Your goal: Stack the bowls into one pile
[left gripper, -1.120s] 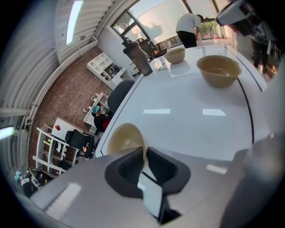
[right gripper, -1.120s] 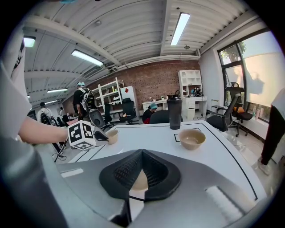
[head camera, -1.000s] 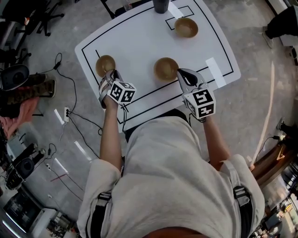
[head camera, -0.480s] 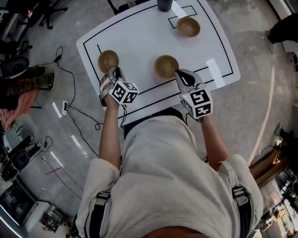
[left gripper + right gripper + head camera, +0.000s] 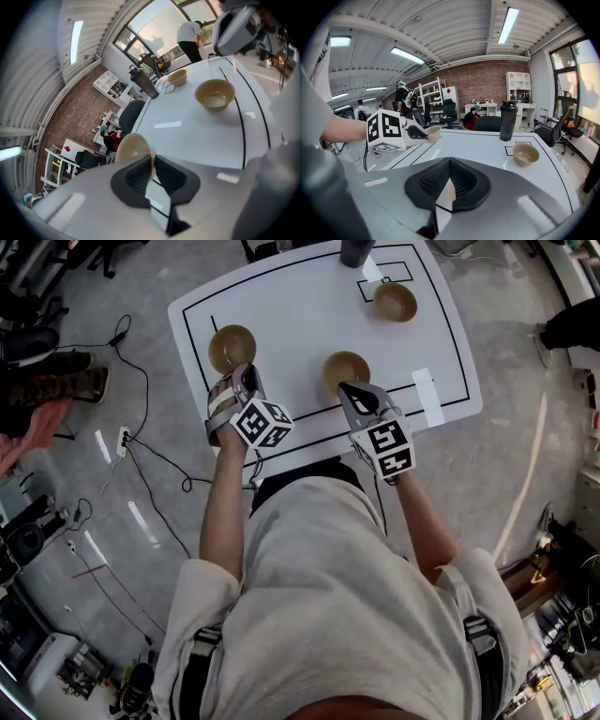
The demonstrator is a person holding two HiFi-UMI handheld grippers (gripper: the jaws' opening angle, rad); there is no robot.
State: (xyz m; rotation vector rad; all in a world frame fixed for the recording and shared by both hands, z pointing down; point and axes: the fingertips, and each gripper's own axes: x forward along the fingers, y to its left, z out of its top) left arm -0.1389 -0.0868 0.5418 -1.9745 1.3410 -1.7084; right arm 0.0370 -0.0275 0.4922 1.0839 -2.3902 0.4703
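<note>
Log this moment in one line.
left gripper: shut on left bowl's rim | right gripper: shut, empty, near middle bowl | stack: none yet

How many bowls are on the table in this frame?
3. The left bowl is at the left gripper's jaws, the middle bowl at the right gripper's jaws, the far bowl near the dark bottle. None seem hidden.

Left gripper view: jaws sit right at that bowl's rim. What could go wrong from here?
1. The left gripper pinches only the near rim of the left bowl; lifted, it may tilt or slip.
2. The right gripper looks closed the same way on the middle bowl: same risk.
3. The far bowl sits beside the dark bottle; reaching there could knock it.
</note>
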